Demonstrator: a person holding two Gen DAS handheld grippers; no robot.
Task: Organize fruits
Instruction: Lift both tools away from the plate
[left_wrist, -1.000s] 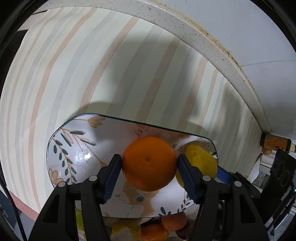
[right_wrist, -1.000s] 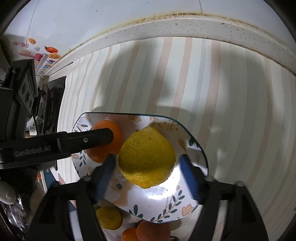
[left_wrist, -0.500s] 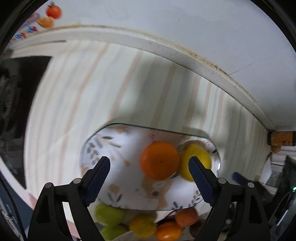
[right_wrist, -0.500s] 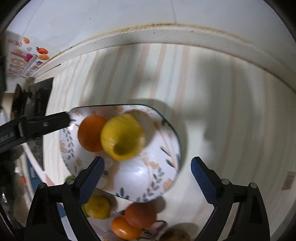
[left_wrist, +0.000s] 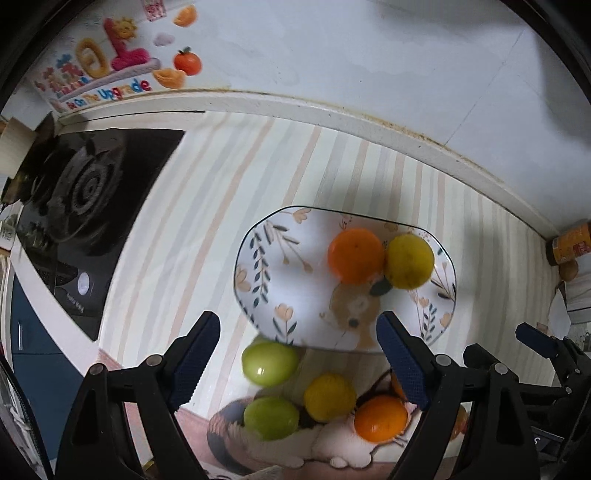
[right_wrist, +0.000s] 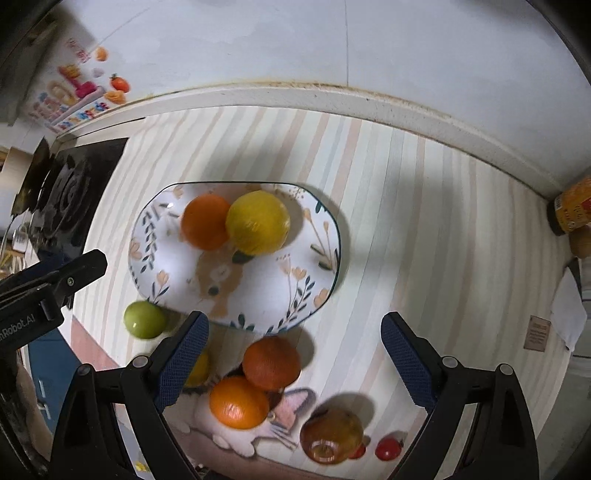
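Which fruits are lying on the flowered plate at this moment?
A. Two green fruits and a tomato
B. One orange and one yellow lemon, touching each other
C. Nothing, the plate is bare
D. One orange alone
B: the orange and the lemon sit side by side, touching, on the plate; the green fruit and the others lie off it on the counter.

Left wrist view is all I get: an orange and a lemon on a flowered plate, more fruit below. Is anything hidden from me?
Observer: Yes. The right wrist view shows a reddish-brown round fruit lying off the plate.
Operator: Anything smaller?
Observer: A cherry tomato lies just right of it.
Operator: And the other pincers?
Observer: The right gripper is open; its jaws have just been opening, with nothing gripped between them.
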